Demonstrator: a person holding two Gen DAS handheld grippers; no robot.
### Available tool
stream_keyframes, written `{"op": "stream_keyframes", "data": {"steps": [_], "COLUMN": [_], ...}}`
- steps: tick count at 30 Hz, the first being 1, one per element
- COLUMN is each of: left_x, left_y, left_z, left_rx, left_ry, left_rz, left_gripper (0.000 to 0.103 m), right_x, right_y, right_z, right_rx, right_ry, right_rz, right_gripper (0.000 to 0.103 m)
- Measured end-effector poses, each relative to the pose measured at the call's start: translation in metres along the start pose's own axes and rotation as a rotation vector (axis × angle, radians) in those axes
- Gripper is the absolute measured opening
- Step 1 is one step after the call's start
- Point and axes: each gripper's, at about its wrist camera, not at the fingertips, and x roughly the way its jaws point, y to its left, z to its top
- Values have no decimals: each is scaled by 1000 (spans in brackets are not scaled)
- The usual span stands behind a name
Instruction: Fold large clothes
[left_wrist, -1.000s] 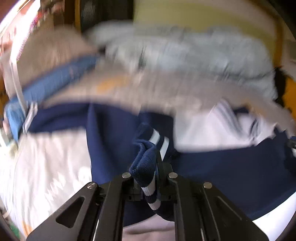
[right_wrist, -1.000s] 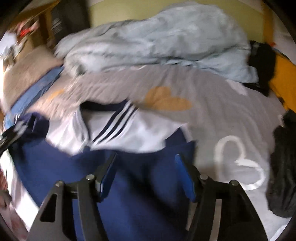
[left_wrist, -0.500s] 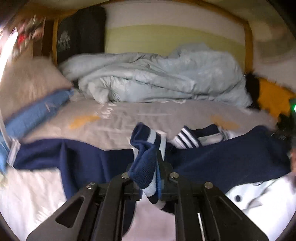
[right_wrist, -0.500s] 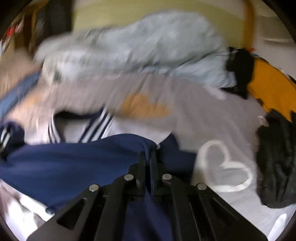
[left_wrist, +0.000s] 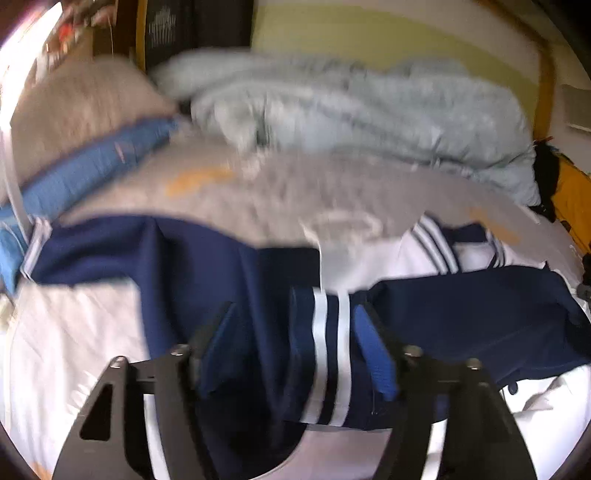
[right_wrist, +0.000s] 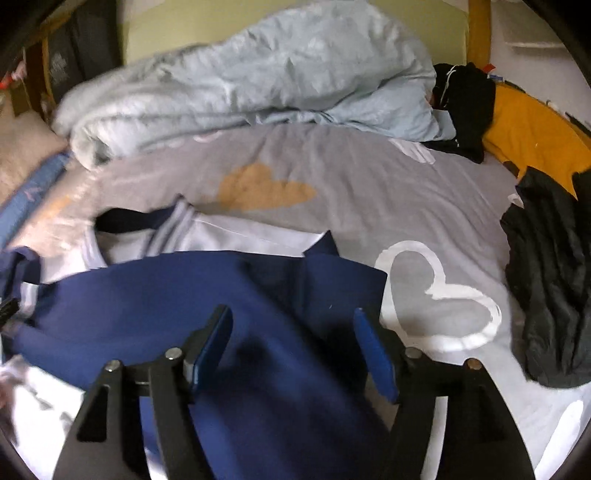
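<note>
A navy and white jacket lies spread on the grey bed sheet, its white striped collar toward the far side. The navy cuff with two white stripes rests on the jacket between the blue pads of my left gripper, whose jaws are opening and do not press on it. In the right wrist view a navy sleeve lies folded across the white body. My right gripper hovers over the navy cloth, jaws opening, nothing pinched between its fingers.
A crumpled pale blue duvet fills the far side of the bed. A dark jacket, a yellow garment and black clothing lie at the right. A beige pillow and blue cloth sit at the left.
Both grippers were shut half a second ago, the left on the striped cuff, the right on navy cloth. Both have since let go and the cuff and sleeve now lie on the jacket.
</note>
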Motion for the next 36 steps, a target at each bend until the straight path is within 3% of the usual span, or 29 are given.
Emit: {"op": "stream_keyframes", "data": {"steps": [3, 6, 7, 11, 14, 16, 21, 25, 27, 32, 36], "left_x": [-37, -75, -86, -111, -112, -106, -53, 1, 22, 51, 67], "left_y": [7, 16, 20, 42, 63, 73, 112, 133, 142, 161, 163], "left_z": [5, 12, 13, 16, 18, 19, 29, 38, 38, 33, 30], "left_rx": [18, 18, 17, -9, -42, -41, -163, -156, -158, -220, -228], "left_ry": [-72, -154, -182, -226, -228, -216, -64, 35, 70, 138, 178], "left_rz": [-39, -55, -66, -81, -71, -31, -1, 37, 56, -45, -113], "left_gripper": [81, 101, 103, 103, 103, 103, 102, 76, 70, 48, 42], "right_x": [-39, -83, -94, -120, -125, -114, -86, -76, -76, -76, -70], "right_y": [-1, -1, -2, 0, -4, -10, -34, -45, -45, -36, -31], "right_z": [-10, -33, -40, -64, -73, -73, -78, -83, -84, -85, -85], "right_rx": [-4, -19, -22, -22, -8, 10, 120, 182, 178, 140, 122], "right_ry": [-67, -175, -203, -256, -281, -239, -113, -68, -68, -75, -64], "right_rz": [88, 121, 125, 125, 105, 82, 35, 36, 41, 43, 36], "right_gripper": [84, 99, 103, 103, 103, 103, 103, 103, 103, 103, 103]}}
